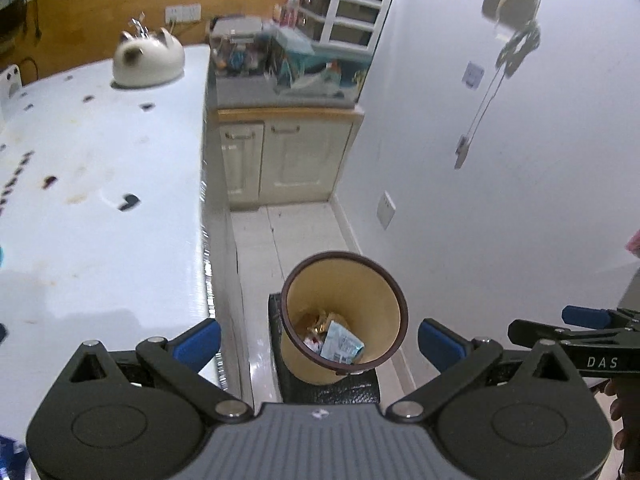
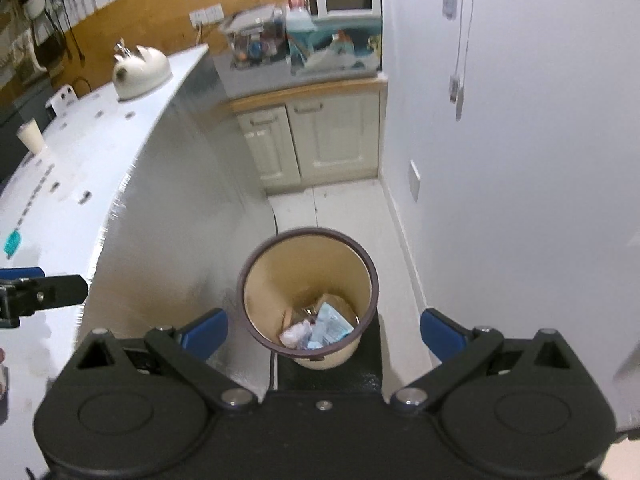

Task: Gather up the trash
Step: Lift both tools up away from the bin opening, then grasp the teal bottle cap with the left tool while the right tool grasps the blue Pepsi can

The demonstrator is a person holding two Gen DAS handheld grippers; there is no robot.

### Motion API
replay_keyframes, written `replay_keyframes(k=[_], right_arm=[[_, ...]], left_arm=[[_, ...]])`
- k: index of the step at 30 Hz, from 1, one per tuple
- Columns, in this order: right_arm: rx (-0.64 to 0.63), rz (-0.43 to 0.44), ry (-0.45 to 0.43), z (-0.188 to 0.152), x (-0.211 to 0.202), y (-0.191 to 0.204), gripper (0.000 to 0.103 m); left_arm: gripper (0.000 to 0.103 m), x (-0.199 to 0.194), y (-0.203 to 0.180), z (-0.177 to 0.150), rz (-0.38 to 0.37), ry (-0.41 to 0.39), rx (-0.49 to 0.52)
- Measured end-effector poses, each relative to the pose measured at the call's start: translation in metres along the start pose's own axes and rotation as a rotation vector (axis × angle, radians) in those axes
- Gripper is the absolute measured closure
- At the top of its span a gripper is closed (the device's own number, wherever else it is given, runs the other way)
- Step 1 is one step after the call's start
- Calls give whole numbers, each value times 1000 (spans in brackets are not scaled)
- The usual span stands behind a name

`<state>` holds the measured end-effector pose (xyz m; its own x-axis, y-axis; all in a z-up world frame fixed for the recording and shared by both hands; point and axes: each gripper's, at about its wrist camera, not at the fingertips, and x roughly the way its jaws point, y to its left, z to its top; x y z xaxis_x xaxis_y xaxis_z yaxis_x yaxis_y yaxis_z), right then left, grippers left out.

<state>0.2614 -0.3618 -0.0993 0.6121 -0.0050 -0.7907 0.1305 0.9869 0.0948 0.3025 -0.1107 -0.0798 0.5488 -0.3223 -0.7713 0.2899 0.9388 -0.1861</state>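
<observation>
both the left tongs (image 1: 319, 338) and right tongs (image 2: 324, 332) hang wide and empty over the tan wastebasket (image 2: 256, 280) at lower centre, wrappers (image 2: 320, 326) already inside, so next sweep toward the white table (image 1: 100, 200) at left for leftovers.

The only legible lettering was "DAS", printed in pale capitals on the black body of the right gripper (image 1: 588, 322) at the left wrist view's right edge; print on the pale blue wrapper (image 1: 340, 344) was too blurred to read
</observation>
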Motion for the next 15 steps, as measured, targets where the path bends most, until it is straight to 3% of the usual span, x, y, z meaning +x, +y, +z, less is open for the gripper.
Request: replay_keyframes(k=[8,15], right_arm=[[0,17,-104,-10,-46,39,0],[-40,61,-151,-18,-58,90,0]], left_arm=[[0,-67,35,-14,22,-99,-12],[0,-112,83,-26,78,-162,-61]])
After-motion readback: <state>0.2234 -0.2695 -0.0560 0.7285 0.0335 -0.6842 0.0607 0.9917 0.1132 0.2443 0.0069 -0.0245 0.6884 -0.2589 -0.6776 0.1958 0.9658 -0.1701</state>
